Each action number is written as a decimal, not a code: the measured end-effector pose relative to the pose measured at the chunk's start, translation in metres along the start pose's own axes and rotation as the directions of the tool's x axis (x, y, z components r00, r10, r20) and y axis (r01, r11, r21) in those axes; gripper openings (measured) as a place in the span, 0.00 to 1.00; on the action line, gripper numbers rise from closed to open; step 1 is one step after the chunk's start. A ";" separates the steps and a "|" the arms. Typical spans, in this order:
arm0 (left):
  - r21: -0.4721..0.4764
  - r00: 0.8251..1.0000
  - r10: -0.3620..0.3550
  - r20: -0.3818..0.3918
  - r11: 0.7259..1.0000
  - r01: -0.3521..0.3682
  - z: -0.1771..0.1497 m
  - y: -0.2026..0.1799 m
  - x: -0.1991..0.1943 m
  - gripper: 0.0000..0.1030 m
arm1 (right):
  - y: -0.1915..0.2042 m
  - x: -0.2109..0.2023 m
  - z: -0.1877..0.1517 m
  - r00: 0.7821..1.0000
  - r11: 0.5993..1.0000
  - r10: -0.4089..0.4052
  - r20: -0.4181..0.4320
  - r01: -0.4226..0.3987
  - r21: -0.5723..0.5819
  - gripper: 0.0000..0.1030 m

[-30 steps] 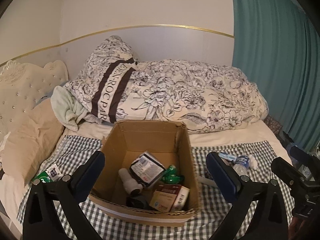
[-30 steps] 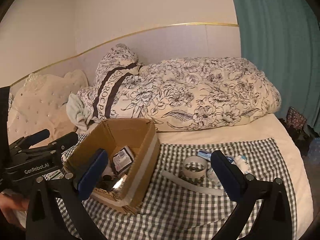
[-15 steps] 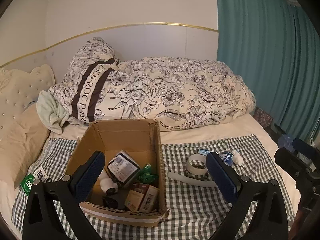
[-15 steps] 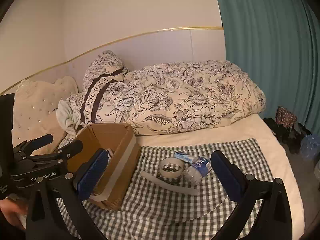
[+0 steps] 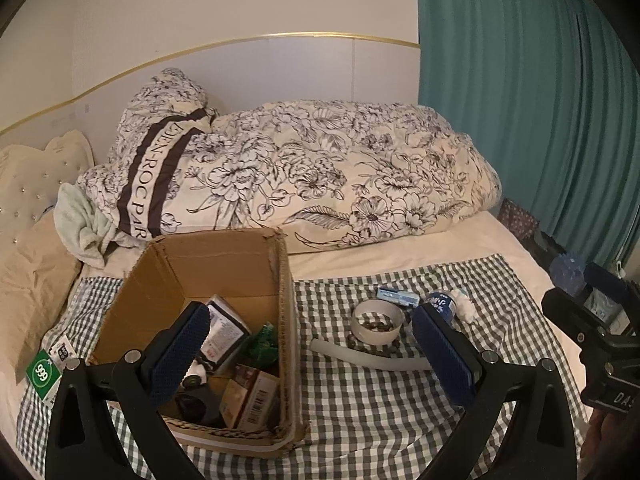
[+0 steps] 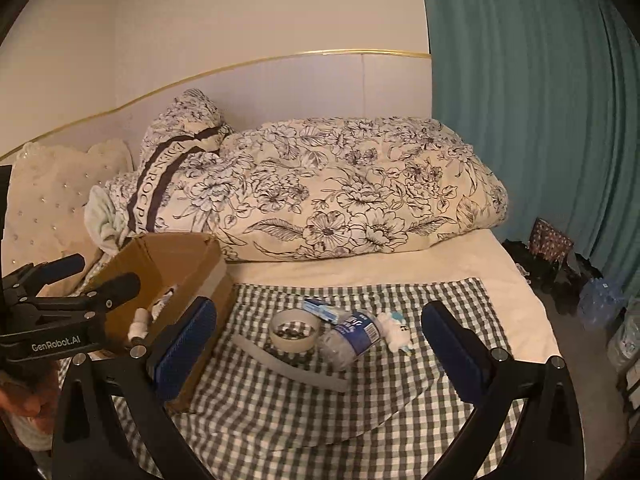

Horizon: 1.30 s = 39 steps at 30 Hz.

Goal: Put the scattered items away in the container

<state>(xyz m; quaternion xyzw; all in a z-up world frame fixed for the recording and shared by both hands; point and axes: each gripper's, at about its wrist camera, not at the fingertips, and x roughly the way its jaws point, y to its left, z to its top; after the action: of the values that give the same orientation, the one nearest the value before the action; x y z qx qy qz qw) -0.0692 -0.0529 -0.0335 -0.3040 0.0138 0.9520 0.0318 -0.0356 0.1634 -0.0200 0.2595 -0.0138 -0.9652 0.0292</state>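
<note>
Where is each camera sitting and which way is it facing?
Left wrist: on the left gripper, open, above the near edge of the box, looking across the bed to the duvet; the right gripper's body shows at the right edge.
Right wrist: on the right gripper, open, right of the box, facing the tape roll and bottle; the left gripper and part of a hand show at left.
Shared: box, tape roll, bottle, duvet, checked cloth, curtain.

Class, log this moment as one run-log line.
left gripper: open, empty | right gripper: open, empty | brown cardboard box: part-filled | crushed clear plastic bottle: on cloth
</note>
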 end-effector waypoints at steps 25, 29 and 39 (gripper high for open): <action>-0.040 0.999 0.023 -0.045 0.999 -0.025 -0.015 -0.029 0.067 1.00 | -0.046 0.059 -0.015 0.995 0.998 -0.048 -0.085 0.044 -0.049 1.00; -0.040 0.998 0.026 -0.061 0.999 -0.028 -0.016 -0.033 0.081 1.00 | -0.055 0.072 -0.021 0.992 0.996 -0.059 -0.109 0.051 -0.076 1.00; -0.022 0.992 0.032 -0.120 0.999 -0.035 -0.029 -0.047 0.123 1.00 | -0.065 0.113 -0.040 0.982 0.990 -0.099 -0.161 0.080 -0.120 1.00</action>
<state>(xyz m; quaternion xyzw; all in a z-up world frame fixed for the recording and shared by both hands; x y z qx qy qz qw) -0.1493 -0.0013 -0.1283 -0.3605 0.0093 0.9326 0.0111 -0.1165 0.2210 -0.1142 0.3373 0.0549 -0.9398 0.0015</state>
